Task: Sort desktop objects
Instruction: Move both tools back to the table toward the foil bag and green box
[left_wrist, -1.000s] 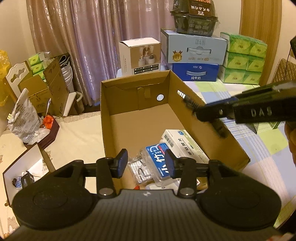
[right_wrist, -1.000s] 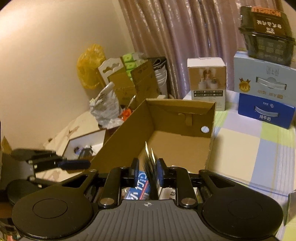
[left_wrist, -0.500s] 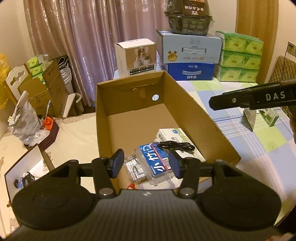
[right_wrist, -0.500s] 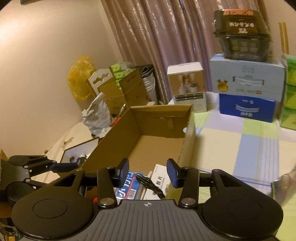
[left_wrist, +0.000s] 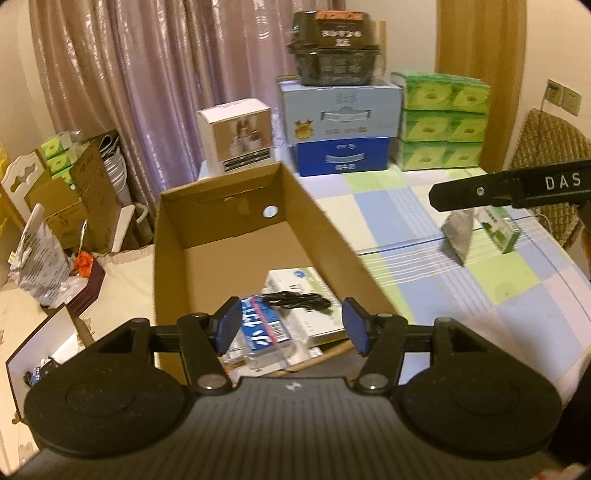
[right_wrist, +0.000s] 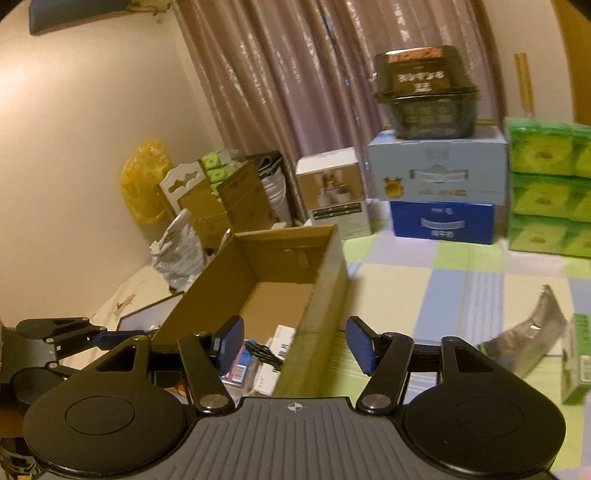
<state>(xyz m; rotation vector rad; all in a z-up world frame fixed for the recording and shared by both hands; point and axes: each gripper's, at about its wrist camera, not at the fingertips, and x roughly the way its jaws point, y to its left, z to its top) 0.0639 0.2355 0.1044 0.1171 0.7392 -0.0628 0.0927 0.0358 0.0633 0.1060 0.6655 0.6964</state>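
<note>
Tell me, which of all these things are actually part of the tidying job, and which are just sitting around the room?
Part of the job:
- cardboard box, the sorting bin
- black cable, blue packet and white box inside it
- silver pouch and small green box on the tablecloth
- left gripper and right gripper, both opening, empty

Just lying about:
- stacked milk cartons
- green tissue packs
- curtain

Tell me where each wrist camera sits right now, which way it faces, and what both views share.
Left wrist: sits behind the left gripper, looking down into the cardboard box at the black cable and blue packet; its jaws are opening with nothing between; the right gripper shows at right.
Right wrist: sits behind the right gripper, facing the box's right wall; its jaws are opening, empty; the left gripper shows at left.
Shared: box, cable, silver pouch, green carton, curtain.
</note>
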